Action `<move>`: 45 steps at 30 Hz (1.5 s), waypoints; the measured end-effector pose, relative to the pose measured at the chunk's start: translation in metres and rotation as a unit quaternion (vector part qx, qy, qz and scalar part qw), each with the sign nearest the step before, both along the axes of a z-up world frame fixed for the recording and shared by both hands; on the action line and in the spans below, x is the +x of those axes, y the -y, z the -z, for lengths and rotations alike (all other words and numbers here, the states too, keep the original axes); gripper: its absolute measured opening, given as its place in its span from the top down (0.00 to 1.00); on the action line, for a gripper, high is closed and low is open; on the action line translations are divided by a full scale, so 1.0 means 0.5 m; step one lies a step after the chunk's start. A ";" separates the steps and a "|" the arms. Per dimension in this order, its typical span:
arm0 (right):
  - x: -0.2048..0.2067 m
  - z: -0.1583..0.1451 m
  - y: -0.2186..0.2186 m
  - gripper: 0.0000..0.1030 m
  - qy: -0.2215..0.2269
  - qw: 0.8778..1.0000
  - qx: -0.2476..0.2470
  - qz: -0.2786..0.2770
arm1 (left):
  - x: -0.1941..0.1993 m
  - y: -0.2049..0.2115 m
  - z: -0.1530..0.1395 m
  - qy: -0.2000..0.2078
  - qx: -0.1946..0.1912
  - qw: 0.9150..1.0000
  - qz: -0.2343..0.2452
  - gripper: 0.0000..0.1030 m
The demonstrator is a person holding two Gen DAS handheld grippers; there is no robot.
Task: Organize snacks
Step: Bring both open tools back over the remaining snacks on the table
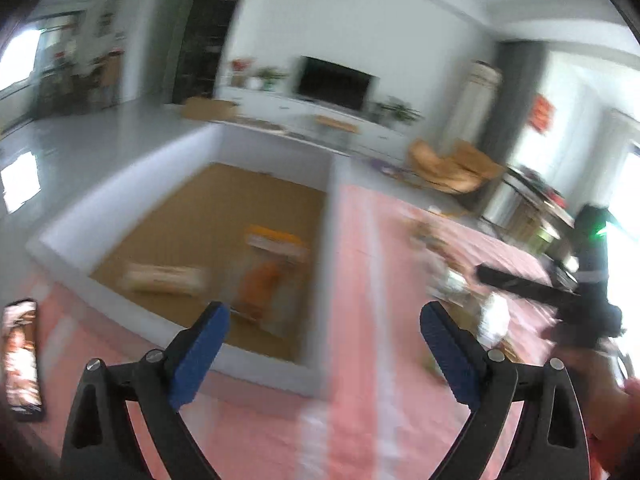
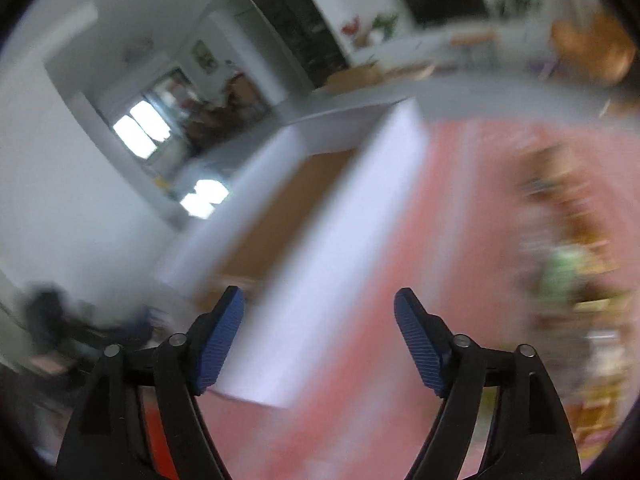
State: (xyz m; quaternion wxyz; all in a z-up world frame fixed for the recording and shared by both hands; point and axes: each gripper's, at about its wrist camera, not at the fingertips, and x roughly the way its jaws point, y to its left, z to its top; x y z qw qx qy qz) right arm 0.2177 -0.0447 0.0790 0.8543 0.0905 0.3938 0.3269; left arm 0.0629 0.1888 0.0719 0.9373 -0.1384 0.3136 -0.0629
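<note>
Left hand-held gripper (image 1: 324, 320) and right hand-held gripper (image 2: 320, 312), both spread and empty, above the pink-clothed counter (image 1: 360, 420); two snack packs (image 1: 268, 276) lie in the white box (image 1: 120, 184).

Motion blur smears both views. In the left wrist view the two packets (image 1: 224, 280) inside the white box (image 1: 188, 140) are too blurred to read. The snack pile (image 1: 452, 276) on the pink bench (image 1: 360, 420) is a smear, and a phone (image 1: 22, 356) is cut by the left edge. In the right wrist view the snacks (image 2: 572, 280) at right blur into colours, the box's near wall (image 2: 340, 248) hides most of its floor, and a dark shape (image 2: 52, 320) at far left is unreadable.
</note>
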 end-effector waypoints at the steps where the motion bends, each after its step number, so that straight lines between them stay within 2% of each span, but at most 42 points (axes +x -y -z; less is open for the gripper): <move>1: -0.019 0.019 0.053 0.21 0.030 0.998 -0.048 0.023 | -0.011 0.026 0.003 0.000 -0.006 1.000 0.022 0.05; 3: -0.050 0.051 0.141 0.21 0.063 0.989 -0.116 0.067 | -0.030 0.102 0.027 -0.011 -0.021 0.997 0.074 0.03; 4: -0.068 0.077 0.207 0.21 0.068 0.981 -0.151 0.104 | -0.031 0.135 0.040 -0.021 -0.025 0.995 0.093 0.03; 5: -0.081 0.092 0.258 0.21 0.063 0.975 -0.165 0.132 | -0.031 0.180 0.070 -0.039 -0.029 0.991 0.122 0.03; 7: -0.102 0.140 0.379 0.20 0.026 0.963 -0.178 0.199 | -0.017 0.238 0.105 -0.065 -0.013 0.986 0.154 0.03; 9: -0.111 0.178 0.482 0.20 -0.021 0.947 -0.179 0.264 | 0.005 0.295 0.145 -0.085 0.039 0.982 0.167 0.03; 11: -0.122 0.198 0.551 0.20 -0.046 0.934 -0.172 0.311 | 0.030 0.323 0.171 -0.098 0.073 0.979 0.165 0.03; 13: -0.133 0.210 0.595 0.20 -0.058 0.922 -0.174 0.341 | 0.046 0.335 0.196 -0.106 0.087 0.978 0.158 0.03; 17: -0.181 0.224 0.627 0.18 -0.056 0.919 -0.170 0.352 | 0.066 0.338 0.231 -0.111 0.111 0.978 0.134 0.03; 20: -0.187 0.232 0.622 0.15 -0.053 0.917 -0.188 0.347 | 0.073 0.327 0.262 -0.123 0.093 0.980 0.124 0.03; 23: -0.158 0.245 0.593 0.10 -0.057 0.916 -0.215 0.335 | 0.069 0.331 0.261 -0.115 0.094 0.981 0.121 0.03; 27: -0.158 0.267 0.594 0.09 -0.057 0.917 -0.213 0.333 | 0.063 0.335 0.265 -0.115 0.112 0.980 0.121 0.03; 37: -0.158 0.269 0.596 0.09 -0.058 0.917 -0.212 0.333 | 0.060 0.338 0.263 -0.116 0.115 0.979 0.125 0.01; 42: -0.158 0.269 0.596 0.08 -0.058 0.917 -0.212 0.333 | 0.058 0.335 0.261 -0.114 0.109 0.980 0.124 0.01; 45: -0.159 0.270 0.596 0.08 -0.058 0.917 -0.212 0.332 | 0.053 0.315 0.259 -0.114 0.094 0.984 0.102 0.01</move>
